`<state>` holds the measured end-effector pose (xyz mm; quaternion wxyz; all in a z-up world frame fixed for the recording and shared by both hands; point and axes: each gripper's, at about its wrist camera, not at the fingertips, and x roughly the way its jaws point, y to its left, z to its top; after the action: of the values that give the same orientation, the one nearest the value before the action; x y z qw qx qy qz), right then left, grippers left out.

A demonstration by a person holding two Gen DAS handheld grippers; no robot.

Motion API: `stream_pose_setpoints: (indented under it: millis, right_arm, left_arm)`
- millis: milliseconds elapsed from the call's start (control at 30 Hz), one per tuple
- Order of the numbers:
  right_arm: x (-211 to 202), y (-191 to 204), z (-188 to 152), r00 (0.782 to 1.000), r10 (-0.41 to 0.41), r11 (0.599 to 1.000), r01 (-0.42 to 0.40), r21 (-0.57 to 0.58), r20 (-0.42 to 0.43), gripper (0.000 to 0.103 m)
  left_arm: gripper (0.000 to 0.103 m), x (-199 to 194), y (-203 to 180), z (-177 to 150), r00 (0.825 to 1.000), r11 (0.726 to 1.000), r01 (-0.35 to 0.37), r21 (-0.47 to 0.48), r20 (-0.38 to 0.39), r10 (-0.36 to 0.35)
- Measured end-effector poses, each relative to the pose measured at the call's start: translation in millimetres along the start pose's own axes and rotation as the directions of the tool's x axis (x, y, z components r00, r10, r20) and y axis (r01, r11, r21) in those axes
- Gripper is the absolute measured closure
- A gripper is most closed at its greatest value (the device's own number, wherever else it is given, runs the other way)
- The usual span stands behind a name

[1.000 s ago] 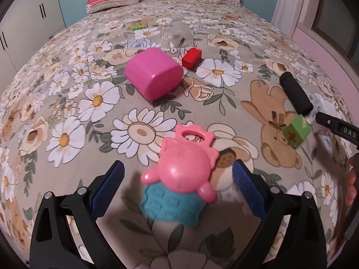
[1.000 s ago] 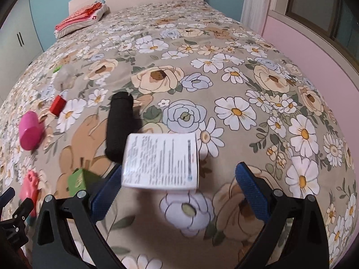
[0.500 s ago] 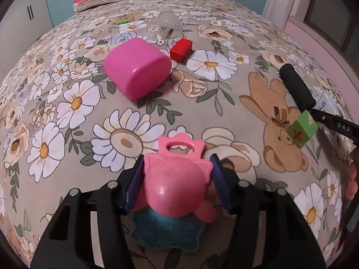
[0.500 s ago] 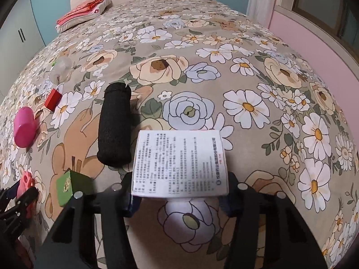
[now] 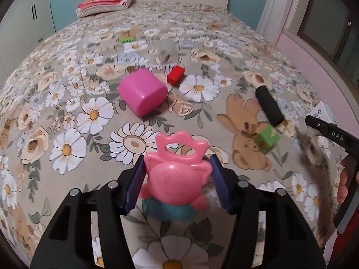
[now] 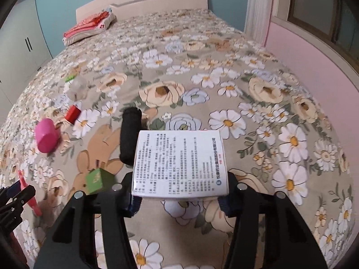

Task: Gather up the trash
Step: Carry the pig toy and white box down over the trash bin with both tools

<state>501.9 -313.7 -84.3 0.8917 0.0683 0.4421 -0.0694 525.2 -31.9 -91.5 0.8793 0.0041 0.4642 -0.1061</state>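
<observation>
My left gripper [image 5: 177,186] is shut on a pink pig toy with a teal base [image 5: 177,179] and holds it above the flowered bedspread [image 5: 67,116]. My right gripper [image 6: 180,198] is shut on a white printed box [image 6: 179,165], lifted off the bed. The box also shows at the right edge of the left wrist view [image 5: 323,113]. The pig toy shows at the left edge of the right wrist view [image 6: 22,180].
On the bed lie a pink cup [image 5: 142,95] on its side, a red block [image 5: 176,77], a black foam roll [image 5: 269,105], a green block [image 5: 267,140], a clear plastic piece [image 5: 167,49] and a small green piece [image 5: 128,40]. A folded blanket [image 5: 105,2] lies by the headboard.
Both grippers closed from open, the left on the pig toy and the right on the white box. Both have since lifted their objects off the bed.
</observation>
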Motion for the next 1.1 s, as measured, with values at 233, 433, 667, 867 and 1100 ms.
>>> stream_pose_setpoints:
  millis: [233,433,667,867,1100]
  right_arm:
    - [-47,-1,-5,0.999,0.019,1.000,-0.019,-0.008,0.048,0.047]
    - [-92,2,-17,0.995,0.040,0.999,-0.038,-0.024,0.088,0.047]
    - [-156,10,-45,0.987,0.081,0.995,-0.072,-0.067,0.138,0.047]
    - [-214,19,-76,0.977,0.123,0.988,-0.104,-0.113,0.174,0.047]
    - [-263,27,-116,0.969,0.157,0.978,-0.126,-0.164,0.189,0.047]
  left_arm:
    - [0.046,-48,-7,-7,0.999,1.000,0.009,0.007,0.052,-0.010]
    - [0.046,-97,-14,-22,0.995,1.000,0.011,0.017,0.101,-0.012]
    - [0.046,-167,-24,-51,0.986,0.999,-0.001,0.040,0.165,-0.006]
    - [0.046,-220,-32,-82,0.977,0.998,-0.011,0.054,0.214,-0.001]
    - [0.046,-273,-39,-126,0.967,0.998,-0.019,0.058,0.253,0.004]
